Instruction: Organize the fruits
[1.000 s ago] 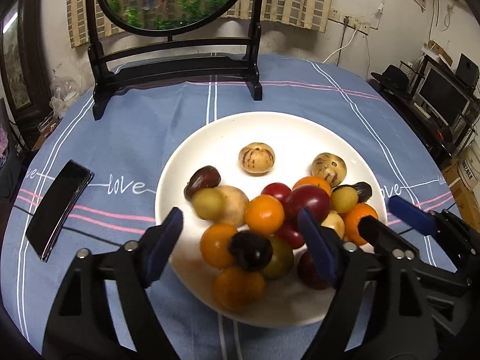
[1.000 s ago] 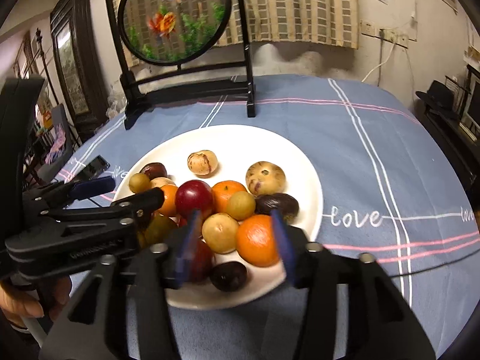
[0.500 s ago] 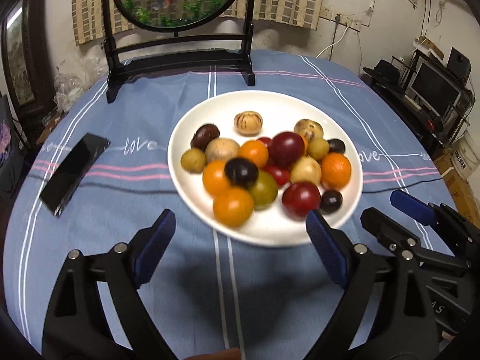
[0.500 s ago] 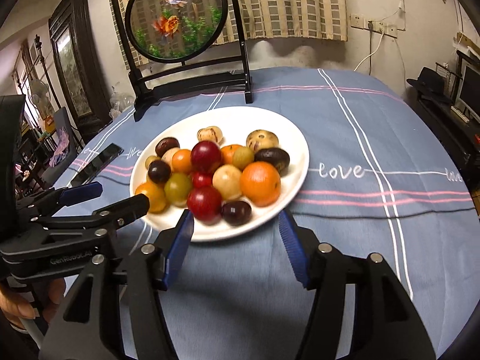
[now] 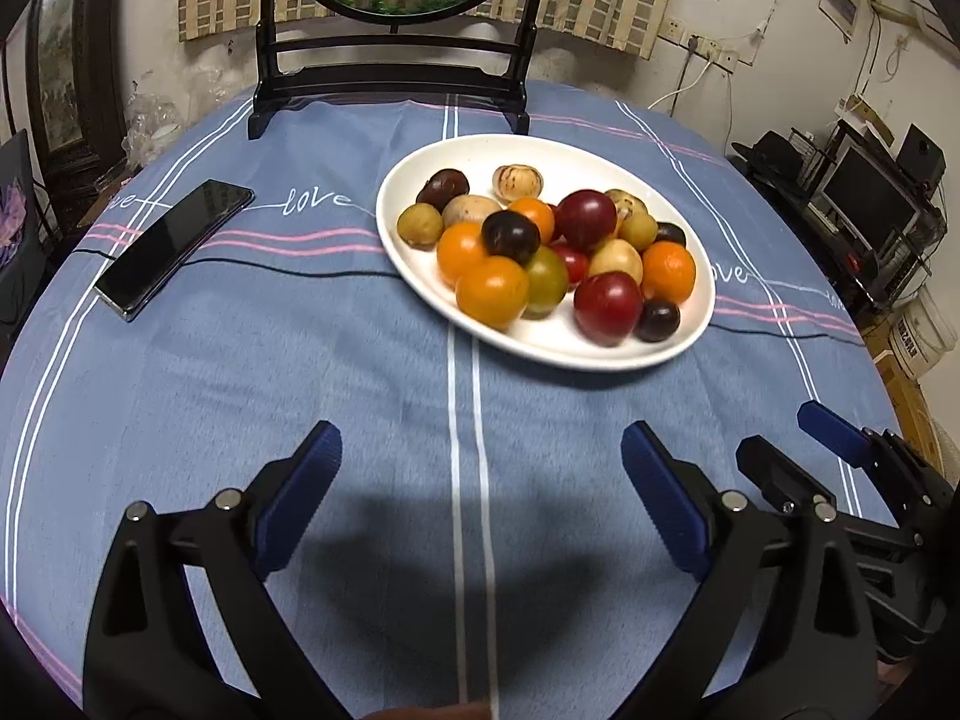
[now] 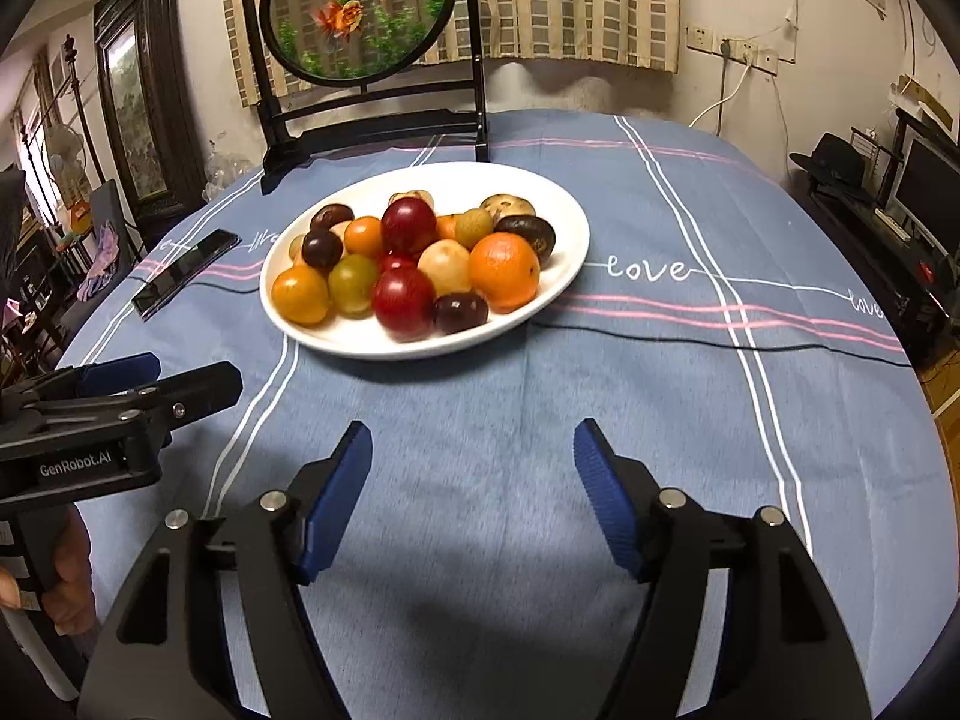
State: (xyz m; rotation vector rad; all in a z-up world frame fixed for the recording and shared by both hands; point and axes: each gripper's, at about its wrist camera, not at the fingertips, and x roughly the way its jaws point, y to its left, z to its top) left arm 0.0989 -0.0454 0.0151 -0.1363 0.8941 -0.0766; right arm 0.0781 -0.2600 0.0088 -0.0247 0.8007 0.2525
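**Both tongs pulled back, fruit waits on the plate**

The fruits (image 5: 540, 252) sit in a heap on the white plate (image 5: 600, 354). In the left wrist view the plate is at about 1 o'clock, past the tongs. In the right wrist view it is at about 11 o'clock. A dark phone (image 5: 174, 246) lies on the blue tablecloth (image 5: 300, 372), at 10 o'clock from the left tongs.

The left gripper (image 5: 480, 492) has its jaws wide apart, with only cloth between them. The right gripper (image 6: 474, 486) is apart too and holds nothing. Both sets of jaws have just been opening.

The fruits look small, round and light. Their skins look smooth, so they could slip or roll. Some may be soft and could squash, so a gentle squeeze is best. I would take one from the edge of the heap, pinching it across its round middle. The dark plum (image 6: 461, 312) at the near rim looks easy to reach.

A second ago both tongs were right over the fruit. Now they are well back from the plate.
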